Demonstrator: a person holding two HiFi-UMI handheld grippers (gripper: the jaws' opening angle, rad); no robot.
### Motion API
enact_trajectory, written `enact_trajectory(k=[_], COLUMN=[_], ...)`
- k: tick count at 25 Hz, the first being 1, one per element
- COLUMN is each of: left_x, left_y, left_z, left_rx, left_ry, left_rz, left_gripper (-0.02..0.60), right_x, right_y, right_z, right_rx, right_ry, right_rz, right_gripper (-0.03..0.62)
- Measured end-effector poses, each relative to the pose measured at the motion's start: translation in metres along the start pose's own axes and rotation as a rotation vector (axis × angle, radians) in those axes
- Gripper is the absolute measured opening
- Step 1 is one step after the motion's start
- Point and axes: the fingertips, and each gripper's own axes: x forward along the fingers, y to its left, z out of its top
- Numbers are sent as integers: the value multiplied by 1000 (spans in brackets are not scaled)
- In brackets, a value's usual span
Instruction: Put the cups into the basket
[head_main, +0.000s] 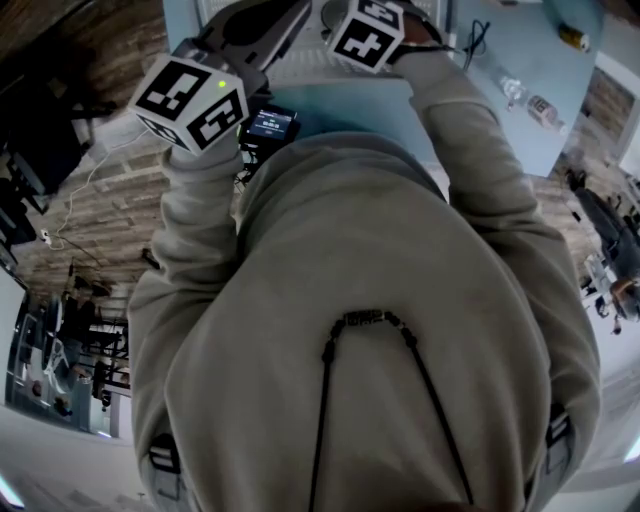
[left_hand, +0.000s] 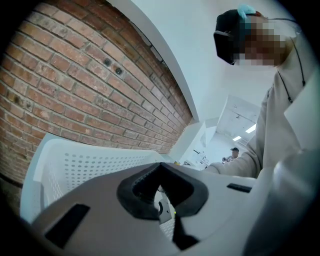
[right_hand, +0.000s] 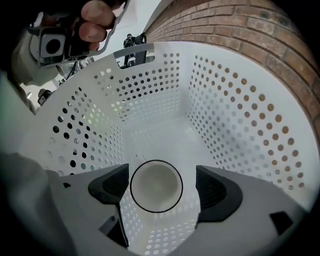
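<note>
The right gripper view looks straight down into a white perforated basket (right_hand: 235, 130). A white cup with a dark rim (right_hand: 156, 186) stands mouth-up on the basket's floor. My right gripper (right_hand: 162, 182) hangs open over it, with a gap showing between the cup and the right pad. In the left gripper view, my left gripper (left_hand: 161, 167) is shut with nothing in it, its black pads meeting at the tips, just outside the basket's wall (left_hand: 85, 165). In the head view only the two marker cubes show, left (head_main: 190, 100) and right (head_main: 365, 35); my body hides the basket.
A brick wall (left_hand: 75, 75) runs close behind the basket. A pale blue table (head_main: 520, 90) carries a small bottle (head_main: 535, 105) and a cable. A hand (right_hand: 95, 22) holding the left gripper shows above the basket's rim.
</note>
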Motion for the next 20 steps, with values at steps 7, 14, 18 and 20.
enact_trajectory(k=[7, 14, 18, 20], left_x=[-11, -20, -31, -37], left_y=[-23, -61, -85, -95], left_z=[8, 13, 14, 14], left_rx=[43, 92, 125, 134], left_ry=[-17, -39, -47, -55], left_rz=[-19, -32, -42, -43], left_gripper=[-3, -4, -5, -5], right_x=[-42, -100, -130, -143], right_y=[0, 11, 28, 36], right_z=[19, 29, 29, 26], right_rx=[20, 75, 118, 173], right_ry=[-81, -247, -349, -416], right_rz=[-73, -152, -169, -158], right_gripper=[410, 408, 394, 319])
